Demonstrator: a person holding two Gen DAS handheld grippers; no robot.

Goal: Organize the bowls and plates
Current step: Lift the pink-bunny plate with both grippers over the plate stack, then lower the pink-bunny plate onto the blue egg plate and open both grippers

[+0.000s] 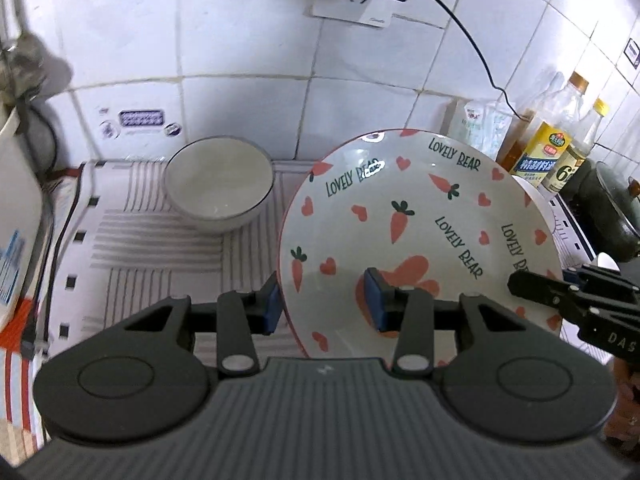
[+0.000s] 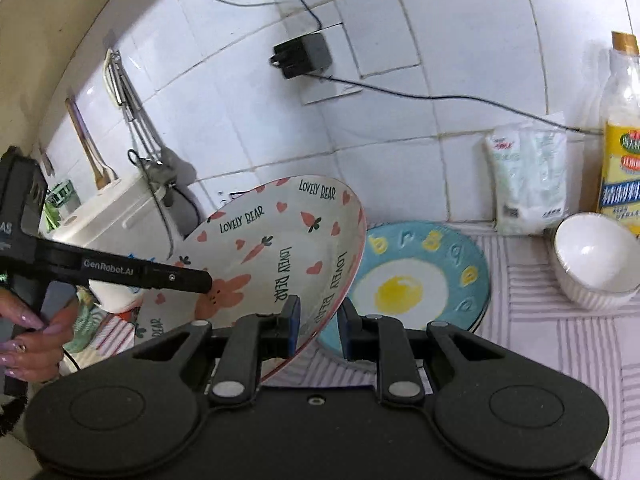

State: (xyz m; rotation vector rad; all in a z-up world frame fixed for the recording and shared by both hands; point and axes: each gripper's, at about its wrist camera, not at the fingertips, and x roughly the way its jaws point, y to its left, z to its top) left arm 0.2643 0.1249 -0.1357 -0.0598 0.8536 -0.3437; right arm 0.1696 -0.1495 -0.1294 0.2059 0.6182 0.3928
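A white plate with carrots, hearts and "LOVELY BEAR" lettering point(image 1: 420, 224) point(image 2: 272, 256) is held tilted above the striped mat. My left gripper point(image 1: 324, 304) straddles its left rim, one pad outside and one on its face. My right gripper point(image 2: 318, 326) straddles its right rim the same way; its fingers sit a little apart around the rim. The right gripper's finger point(image 1: 536, 284) shows at the plate's right edge in the left wrist view. A grey-rimmed white bowl point(image 1: 220, 184) stands on the mat behind. A blue fried-egg plate point(image 2: 416, 276) lies flat under the held plate. A white ribbed bowl point(image 2: 596, 260) stands at the right.
A striped mat point(image 1: 132, 248) covers the counter. Oil bottles point(image 1: 548, 148) and a dark pot point(image 1: 616, 216) stand at the right by the tiled wall. A white appliance point(image 2: 108, 208) and hanging utensils are at the left. A charger and cable point(image 2: 304, 56) hang on the wall.
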